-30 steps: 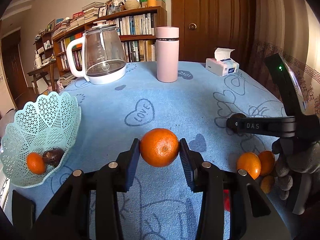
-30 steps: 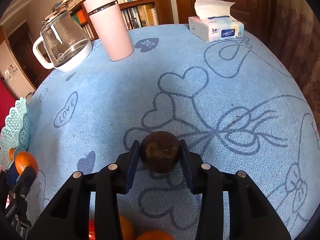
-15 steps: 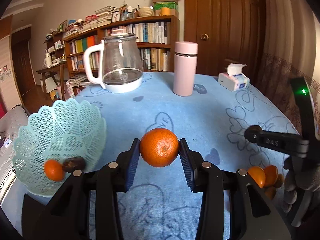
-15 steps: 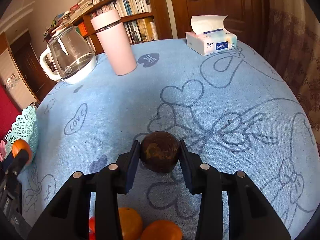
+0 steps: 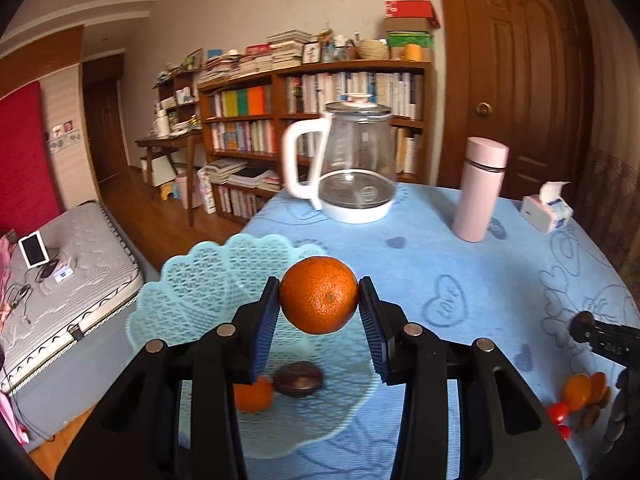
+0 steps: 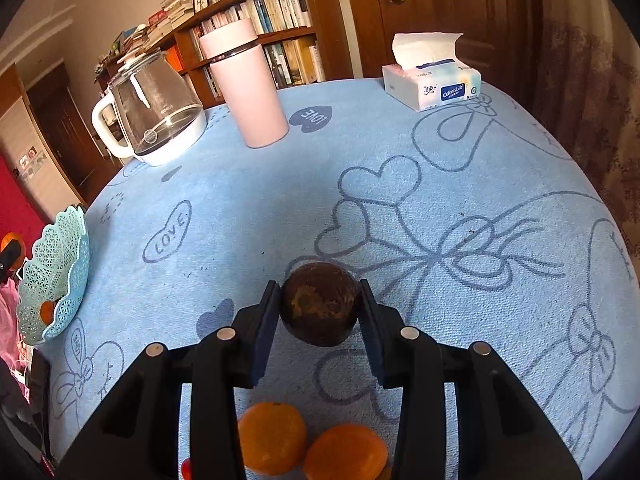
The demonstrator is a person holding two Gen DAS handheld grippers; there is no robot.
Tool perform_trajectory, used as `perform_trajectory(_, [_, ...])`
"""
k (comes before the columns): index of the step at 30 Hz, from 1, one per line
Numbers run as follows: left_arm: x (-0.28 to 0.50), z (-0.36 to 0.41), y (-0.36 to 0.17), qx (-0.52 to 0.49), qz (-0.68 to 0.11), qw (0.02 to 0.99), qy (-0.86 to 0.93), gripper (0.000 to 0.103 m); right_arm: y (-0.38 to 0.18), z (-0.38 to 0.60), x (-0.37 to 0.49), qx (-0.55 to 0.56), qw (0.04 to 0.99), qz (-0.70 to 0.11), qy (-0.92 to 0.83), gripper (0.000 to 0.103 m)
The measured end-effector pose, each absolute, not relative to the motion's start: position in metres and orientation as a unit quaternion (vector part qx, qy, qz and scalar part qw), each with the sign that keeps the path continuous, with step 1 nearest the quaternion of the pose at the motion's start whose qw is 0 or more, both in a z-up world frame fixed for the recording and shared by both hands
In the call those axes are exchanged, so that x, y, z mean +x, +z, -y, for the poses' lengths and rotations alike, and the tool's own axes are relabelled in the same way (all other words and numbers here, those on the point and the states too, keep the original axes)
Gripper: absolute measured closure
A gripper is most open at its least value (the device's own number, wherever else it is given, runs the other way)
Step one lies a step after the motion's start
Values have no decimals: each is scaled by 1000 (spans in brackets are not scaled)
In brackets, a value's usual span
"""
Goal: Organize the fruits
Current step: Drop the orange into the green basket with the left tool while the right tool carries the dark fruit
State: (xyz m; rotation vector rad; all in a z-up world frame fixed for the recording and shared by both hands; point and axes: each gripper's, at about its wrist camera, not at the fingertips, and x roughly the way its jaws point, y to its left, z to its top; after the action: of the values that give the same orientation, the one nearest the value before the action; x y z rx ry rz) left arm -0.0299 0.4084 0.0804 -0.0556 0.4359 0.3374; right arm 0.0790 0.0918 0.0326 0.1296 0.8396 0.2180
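My left gripper (image 5: pixel 319 300) is shut on an orange (image 5: pixel 319 295), held above the pale teal lattice basket (image 5: pixel 200 280). Inside the basket lie a smaller orange (image 5: pixel 256 396) and a dark brown fruit (image 5: pixel 299 379). My right gripper (image 6: pixel 319 308) is shut on a dark brown round fruit (image 6: pixel 319 309), lifted over the blue tablecloth. Below it two oranges (image 6: pixel 272 438) (image 6: pixel 346 454) rest on the cloth. The same loose fruit pile (image 5: pixel 580 394) shows at the left wrist view's right edge. The basket (image 6: pixel 56 276) sits at the table's left edge in the right wrist view.
A glass kettle with a white handle (image 5: pixel 352 168), a pink flask (image 5: pixel 478 190) and a tissue box (image 5: pixel 546 210) stand at the table's far side. The table edge drops off left of the basket toward a bed (image 5: pixel 60 280). Bookshelves and a door lie beyond.
My left gripper has carried the orange leftward until it hangs over the basket. My right gripper has risen slightly with the dark fruit, away from the pile.
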Motion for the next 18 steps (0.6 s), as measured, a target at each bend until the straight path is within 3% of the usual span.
perform_trajectory(11, [-38, -466, 89, -63, -205, 950, 228, 61, 29, -105, 75, 48, 903, -410, 119, 64])
perform_trajectory(15, [-39, -479, 91, -79, -204, 944, 245, 37, 28, -103, 75, 52, 903, -411, 117, 64])
perform_trajectory(18, [-42, -486, 92, -89, -200, 942, 253, 25, 27, -104, 74, 52, 903, -410, 118, 64])
